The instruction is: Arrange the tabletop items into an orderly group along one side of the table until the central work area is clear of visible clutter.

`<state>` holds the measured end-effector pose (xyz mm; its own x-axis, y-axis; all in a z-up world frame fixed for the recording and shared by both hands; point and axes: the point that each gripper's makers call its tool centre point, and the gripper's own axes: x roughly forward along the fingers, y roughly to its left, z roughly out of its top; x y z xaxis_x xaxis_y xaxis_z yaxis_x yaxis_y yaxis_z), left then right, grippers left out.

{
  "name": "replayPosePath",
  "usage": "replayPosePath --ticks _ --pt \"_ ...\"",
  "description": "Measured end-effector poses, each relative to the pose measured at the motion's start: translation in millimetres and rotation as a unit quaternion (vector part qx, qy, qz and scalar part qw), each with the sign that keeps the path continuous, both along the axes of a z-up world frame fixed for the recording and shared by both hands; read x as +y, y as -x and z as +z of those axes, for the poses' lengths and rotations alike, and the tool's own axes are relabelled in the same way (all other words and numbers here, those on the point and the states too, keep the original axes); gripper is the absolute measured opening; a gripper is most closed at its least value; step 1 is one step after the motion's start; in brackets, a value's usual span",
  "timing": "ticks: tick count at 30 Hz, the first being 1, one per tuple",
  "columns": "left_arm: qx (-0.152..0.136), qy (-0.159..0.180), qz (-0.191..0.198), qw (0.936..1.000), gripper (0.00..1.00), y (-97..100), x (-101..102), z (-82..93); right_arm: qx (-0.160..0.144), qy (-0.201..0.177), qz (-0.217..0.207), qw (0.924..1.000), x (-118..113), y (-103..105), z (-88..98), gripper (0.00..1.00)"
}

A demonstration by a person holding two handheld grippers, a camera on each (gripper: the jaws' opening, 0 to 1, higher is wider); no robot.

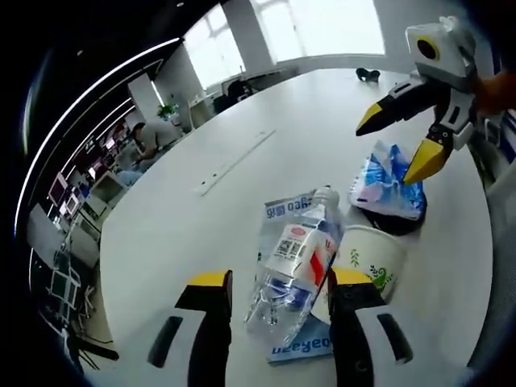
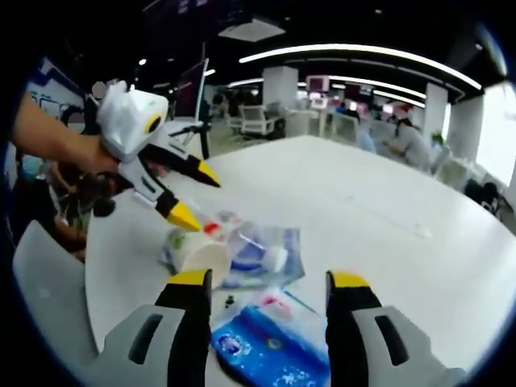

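Office floor behind, desks and monitors, a seated person well off past my tongs. White table (image 1: pixel 201 234) spans both views, mostly bare.

Clutter sits in one clump straight ahead of my left tongs (image 1: pixel 278 300): blue-white flat packet (image 1: pixel 300 348) at the bottom, plastic bottle (image 1: pixel 297 262) lying on it, paper cup (image 1: pixel 372 260) just right of the bottle and touching it, blue snack bag (image 1: pixel 389 185) beyond the cup on something dark.

Left tongs: jaws spread, nothing held, bottle lying between the tips. Right tongs (image 2: pixel 268 282): jaws apart, nothing held, hovering over the snack bag (image 2: pixel 270 348), with the cup (image 2: pixel 197 256) ahead-left.

Bottle's long axis runs away from my left tongs, cap at the far end, base nearest me, skewed slightly right.

Risks, my read:
- bottle is round and thin; closing on it could squirt it sideways or roll it off the packet
- bottle touching cup, so lifting or dragging may move the cup
- both tongs converge on one clump, so collision is likely
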<state>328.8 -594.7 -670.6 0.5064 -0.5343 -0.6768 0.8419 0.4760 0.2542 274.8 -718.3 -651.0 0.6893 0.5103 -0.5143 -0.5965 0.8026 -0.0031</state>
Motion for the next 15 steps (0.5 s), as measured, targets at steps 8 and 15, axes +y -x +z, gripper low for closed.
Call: replayPosePath --ticks 8,15 --pt "0.017 -0.015 -0.033 0.9992 0.44 -5.4 -13 -7.3 0.005 0.000 -0.002 1.0000 -1 -2 -3.9 0.54" --pt "0.039 -0.030 -0.067 0.9965 0.42 -2.6 -23 -17.2 0.008 0.001 -0.002 1.0000 -1 -4 -5.9 0.54"
